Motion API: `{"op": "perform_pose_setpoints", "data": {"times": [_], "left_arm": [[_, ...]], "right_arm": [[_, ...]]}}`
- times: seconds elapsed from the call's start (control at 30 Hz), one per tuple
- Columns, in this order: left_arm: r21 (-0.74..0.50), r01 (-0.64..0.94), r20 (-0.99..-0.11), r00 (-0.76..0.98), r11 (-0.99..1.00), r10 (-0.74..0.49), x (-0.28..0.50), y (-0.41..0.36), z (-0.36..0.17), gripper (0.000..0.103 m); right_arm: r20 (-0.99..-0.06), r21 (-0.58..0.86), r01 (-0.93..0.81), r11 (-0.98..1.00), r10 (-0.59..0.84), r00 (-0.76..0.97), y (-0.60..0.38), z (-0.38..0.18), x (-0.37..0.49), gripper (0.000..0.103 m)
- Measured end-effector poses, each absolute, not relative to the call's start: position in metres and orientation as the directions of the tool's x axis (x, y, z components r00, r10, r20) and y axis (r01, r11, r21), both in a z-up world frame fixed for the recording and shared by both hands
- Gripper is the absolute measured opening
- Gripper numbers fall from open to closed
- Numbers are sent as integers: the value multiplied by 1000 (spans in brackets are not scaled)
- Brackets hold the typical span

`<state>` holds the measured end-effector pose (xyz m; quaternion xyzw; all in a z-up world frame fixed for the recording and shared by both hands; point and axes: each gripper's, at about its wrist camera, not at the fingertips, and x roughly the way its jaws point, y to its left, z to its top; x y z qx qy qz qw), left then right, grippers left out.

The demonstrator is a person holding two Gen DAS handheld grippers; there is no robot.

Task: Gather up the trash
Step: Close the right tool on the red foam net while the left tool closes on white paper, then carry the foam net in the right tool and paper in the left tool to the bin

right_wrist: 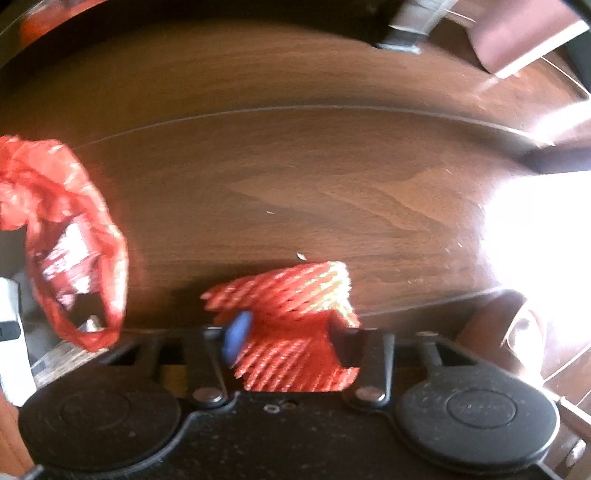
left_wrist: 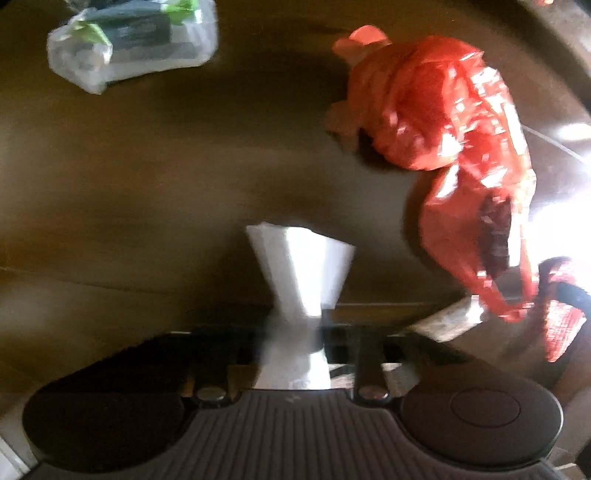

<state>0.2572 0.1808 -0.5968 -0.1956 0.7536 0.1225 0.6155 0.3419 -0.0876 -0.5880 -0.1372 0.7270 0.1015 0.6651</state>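
Note:
In the left wrist view my left gripper (left_wrist: 295, 325) is shut on a white piece of paper (left_wrist: 301, 266), which flares out above the pinched waist. A crumpled red plastic bag (left_wrist: 443, 122) lies on the dark wooden floor (left_wrist: 166, 177) to the right, and the red mesh net (left_wrist: 561, 325) shows at the right edge. In the right wrist view my right gripper (right_wrist: 288, 339) is shut on that red foam mesh net (right_wrist: 291, 299), squeezed between the blue-tipped left finger and the black right one. The red plastic bag (right_wrist: 62, 221) sits at the left there.
A clear plastic bag with green and dark contents (left_wrist: 133, 40) lies at the upper left in the left wrist view. Furniture legs (right_wrist: 406, 26) stand at the top of the right wrist view. Bright sunlight (right_wrist: 535, 236) washes out the floor (right_wrist: 295, 166) on the right.

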Motion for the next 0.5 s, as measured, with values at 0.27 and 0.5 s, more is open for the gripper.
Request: {"op": "perform_pose_setpoints", "data": {"times": [0.27, 0.5], "left_arm": [[-90, -419, -986, -90, 903, -140, 273, 169, -544, 11], [-140, -393, -989, 4, 909, -151, 270, 148, -468, 11]], "right_arm": [[-1000, 1, -359, 933, -10, -29, -62, -532, 347, 8], [-997, 32, -349, 937, 56, 59, -66, -454, 333, 8]]}}
